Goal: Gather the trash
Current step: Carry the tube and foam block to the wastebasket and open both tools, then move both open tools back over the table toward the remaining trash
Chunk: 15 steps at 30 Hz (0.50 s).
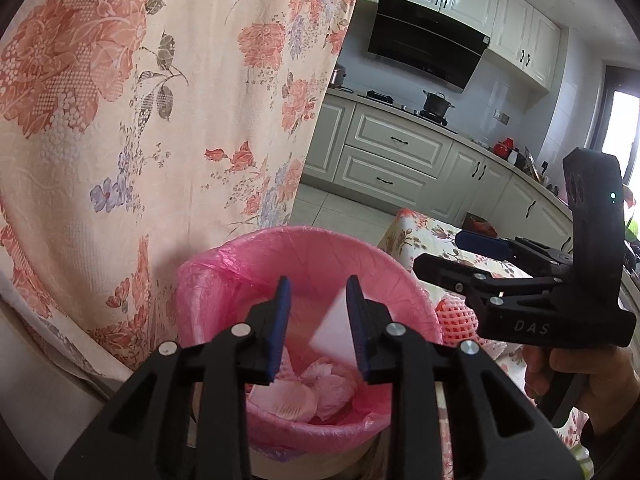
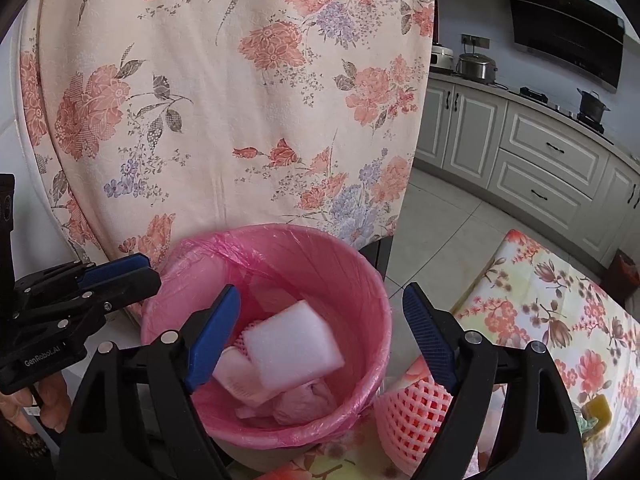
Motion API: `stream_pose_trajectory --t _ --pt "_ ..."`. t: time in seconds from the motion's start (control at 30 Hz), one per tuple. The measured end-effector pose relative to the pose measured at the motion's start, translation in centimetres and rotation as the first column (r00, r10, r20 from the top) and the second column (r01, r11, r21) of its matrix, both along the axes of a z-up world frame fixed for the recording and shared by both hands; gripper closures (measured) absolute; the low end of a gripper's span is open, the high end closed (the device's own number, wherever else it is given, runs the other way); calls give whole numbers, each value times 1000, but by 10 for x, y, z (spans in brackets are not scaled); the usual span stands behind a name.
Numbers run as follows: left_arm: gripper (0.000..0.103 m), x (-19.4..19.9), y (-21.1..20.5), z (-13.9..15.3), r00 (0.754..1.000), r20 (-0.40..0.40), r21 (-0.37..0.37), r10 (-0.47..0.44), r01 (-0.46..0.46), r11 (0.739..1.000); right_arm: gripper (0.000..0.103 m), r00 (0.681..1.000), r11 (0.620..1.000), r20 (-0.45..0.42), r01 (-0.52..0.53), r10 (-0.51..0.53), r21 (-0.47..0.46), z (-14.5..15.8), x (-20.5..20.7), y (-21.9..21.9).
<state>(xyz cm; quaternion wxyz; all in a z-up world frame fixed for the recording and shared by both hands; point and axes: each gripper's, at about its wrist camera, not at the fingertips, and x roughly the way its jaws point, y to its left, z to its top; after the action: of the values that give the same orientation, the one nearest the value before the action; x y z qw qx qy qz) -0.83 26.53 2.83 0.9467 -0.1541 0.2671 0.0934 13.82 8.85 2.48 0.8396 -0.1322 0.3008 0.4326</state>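
A flowered cloth (image 2: 224, 92) is hanging down at the left, behind everything. Below it a bin (image 2: 368, 292) lined with a pink bag (image 1: 208, 280) is standing just off the table's (image 2: 560, 304) left edge.

The left gripper (image 1: 319, 324) is hovering over the bin's near rim, its blue fingers (image 1: 282, 320) standing a little apart with nothing pressed between them; a white block (image 1: 332, 332) shows just beside the right finger, blurred, and I cannot tell whether it is touching that finger.

From the other side, the same block (image 2: 294, 348) is lying tilted inside the bin, on top of pale wrappers (image 2: 236, 376) and a crumpled pink tissue (image 2: 304, 400). The right gripper (image 2: 322, 332) is hanging above the bin mouth with its fingers (image 2: 214, 336) spread wide and gripping nothing; the block is below and between them, apart from both pads.

Right of the bin, a pink foam net (image 2: 416, 408) is lying at the table's left edge, touching the bin's wall. Farther right, at the table's near edge, a small yellow thing (image 2: 598, 408) is sitting on the flowered tablecloth. A hand (image 1: 592, 384) is holding the right gripper's handle.
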Motion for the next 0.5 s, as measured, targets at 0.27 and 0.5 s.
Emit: stream_pose_trajectory --t 0.27,0.5 --pt "67 0 -5 2 1000 2 5 -9 9 1000 24 999 999 3 37 -37 19 3 3 -22" --pt "57 3 -14 6 1000 8 7 -25 25 1000 24 997 996 -2 78 -78 38 3 5 -49"
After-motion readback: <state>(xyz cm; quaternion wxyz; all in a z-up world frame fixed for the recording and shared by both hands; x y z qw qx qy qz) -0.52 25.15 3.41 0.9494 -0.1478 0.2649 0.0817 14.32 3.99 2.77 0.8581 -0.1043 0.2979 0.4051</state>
